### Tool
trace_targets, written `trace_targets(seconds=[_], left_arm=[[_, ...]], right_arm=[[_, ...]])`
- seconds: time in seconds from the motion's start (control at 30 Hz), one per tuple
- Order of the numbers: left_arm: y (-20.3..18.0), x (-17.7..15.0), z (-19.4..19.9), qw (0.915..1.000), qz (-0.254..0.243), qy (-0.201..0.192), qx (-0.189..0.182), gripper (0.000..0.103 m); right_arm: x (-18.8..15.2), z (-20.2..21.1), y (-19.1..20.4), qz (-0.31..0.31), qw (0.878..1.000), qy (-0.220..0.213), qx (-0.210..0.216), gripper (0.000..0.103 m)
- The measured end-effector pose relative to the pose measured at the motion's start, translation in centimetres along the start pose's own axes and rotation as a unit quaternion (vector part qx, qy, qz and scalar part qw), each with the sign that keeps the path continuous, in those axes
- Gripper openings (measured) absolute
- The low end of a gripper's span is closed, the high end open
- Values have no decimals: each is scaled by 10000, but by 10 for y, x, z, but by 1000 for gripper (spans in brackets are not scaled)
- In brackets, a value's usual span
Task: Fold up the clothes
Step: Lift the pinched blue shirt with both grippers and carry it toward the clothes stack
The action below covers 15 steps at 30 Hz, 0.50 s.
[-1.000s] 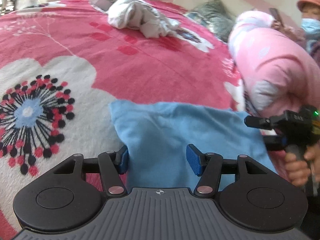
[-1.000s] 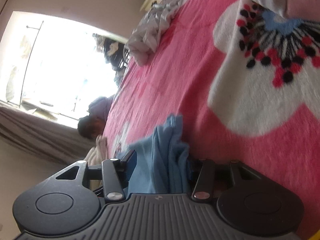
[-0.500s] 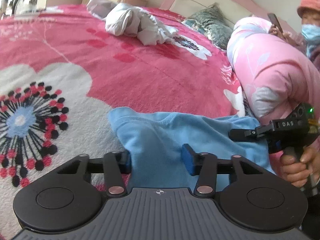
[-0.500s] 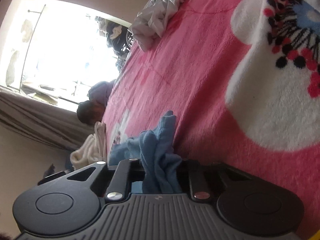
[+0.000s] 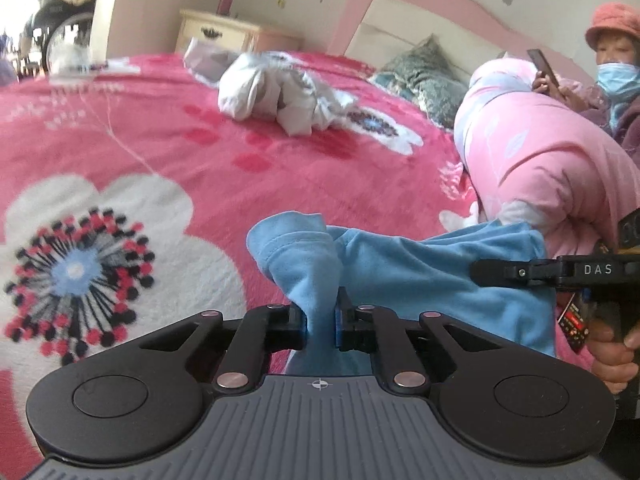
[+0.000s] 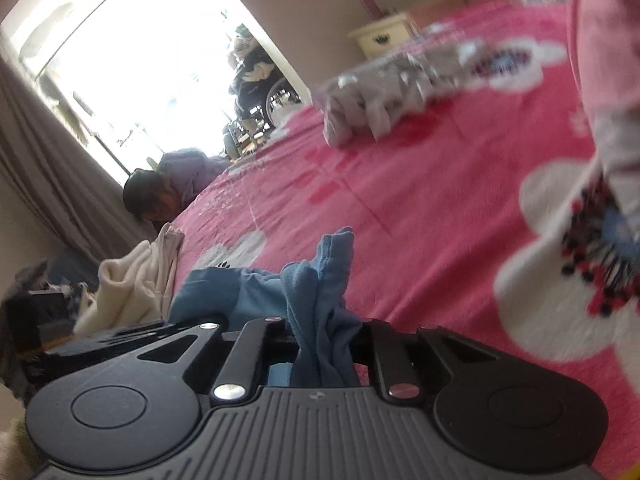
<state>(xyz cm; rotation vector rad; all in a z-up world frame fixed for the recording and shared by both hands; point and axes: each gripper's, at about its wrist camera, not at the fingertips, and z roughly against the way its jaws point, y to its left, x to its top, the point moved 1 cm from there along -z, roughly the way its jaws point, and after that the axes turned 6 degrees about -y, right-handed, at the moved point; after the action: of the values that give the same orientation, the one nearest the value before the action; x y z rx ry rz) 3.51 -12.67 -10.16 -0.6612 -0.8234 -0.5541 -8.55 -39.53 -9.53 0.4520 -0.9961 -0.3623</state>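
A light blue garment [image 5: 420,276] lies bunched near the front of a pink flowered bed cover [image 5: 160,152]. My left gripper [image 5: 322,326] is shut on its left edge, and the cloth rises in a puckered fold between the blue pads. In the right wrist view, my right gripper [image 6: 324,344] is shut on a bunch of the same blue garment [image 6: 320,280], which sticks up above the fingers. The left wrist view also shows the right gripper's black body [image 5: 560,272] at the right edge, held by a hand [image 5: 612,364].
A crumpled white and grey garment [image 5: 280,96] lies further back on the bed. A rolled pink quilt [image 5: 540,168] sits at the right, with a person holding a phone behind it. A cream cloth [image 6: 132,280] and another person's head [image 6: 148,200] are beyond the bed's edge.
My left gripper went from open around the blue cloth's edge to shut on it. The right gripper closed tight on its bunch. Both views have tilted up, and the cloth has gathered.
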Motion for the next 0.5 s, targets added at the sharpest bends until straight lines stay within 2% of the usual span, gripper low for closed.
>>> trace_targets(seconds=[0.5], left_arm=[[-24, 9, 85, 9970, -127, -714, 265, 9]], right_arm=[[1, 56, 76, 912, 9939, -610, 56, 14]])
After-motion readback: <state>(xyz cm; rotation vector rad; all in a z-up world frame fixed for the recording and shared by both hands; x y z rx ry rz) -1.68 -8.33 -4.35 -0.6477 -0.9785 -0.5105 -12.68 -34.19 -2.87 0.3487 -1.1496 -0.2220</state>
